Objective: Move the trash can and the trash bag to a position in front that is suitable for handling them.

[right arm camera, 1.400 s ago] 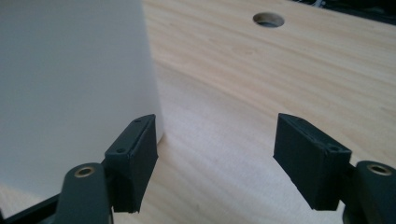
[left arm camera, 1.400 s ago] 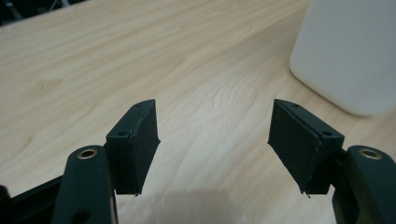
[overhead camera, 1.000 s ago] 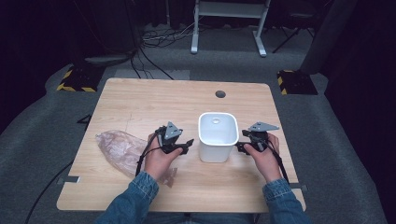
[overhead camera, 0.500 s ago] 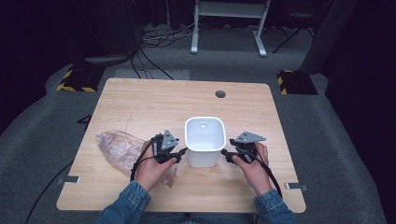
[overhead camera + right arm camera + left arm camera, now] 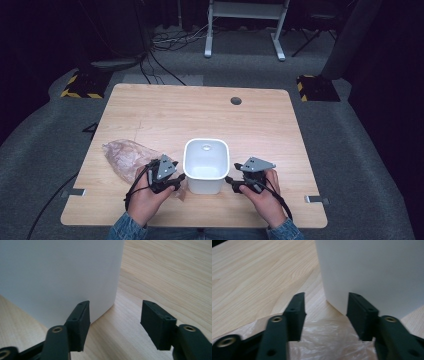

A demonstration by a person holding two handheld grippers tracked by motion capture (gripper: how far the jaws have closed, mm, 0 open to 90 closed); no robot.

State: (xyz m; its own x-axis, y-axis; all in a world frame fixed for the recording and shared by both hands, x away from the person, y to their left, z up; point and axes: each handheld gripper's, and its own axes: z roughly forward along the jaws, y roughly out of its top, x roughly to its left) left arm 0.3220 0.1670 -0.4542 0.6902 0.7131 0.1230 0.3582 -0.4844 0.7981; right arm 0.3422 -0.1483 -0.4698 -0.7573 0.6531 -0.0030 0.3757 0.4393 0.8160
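A white rectangular bin [image 5: 205, 184] stands upright and empty on the wooden table [image 5: 200, 115], near its front edge. My left gripper [image 5: 179, 181] is at the bin's left wall, over the edge of a crumpled clear plastic bag [image 5: 125, 155]. Its jaws have just been opening. In the left gripper view [image 5: 325, 312] they stand apart, with the bag [image 5: 324, 340] and the bin's corner [image 5: 374, 272] ahead, nothing pinched. My right gripper [image 5: 231, 181] is at the bin's right wall. Its jaws have also just been opening and stand apart [image 5: 116, 320] before the bin's corner [image 5: 57, 275].
A round cable hole [image 5: 236, 101] lies at the table's far side. The table's front edge runs close under both hands. A metal stand [image 5: 245, 25] and cables sit on the floor beyond the table.
The bin and both grippers have shifted left and toward the person. The bin now stands next to the plastic bag.
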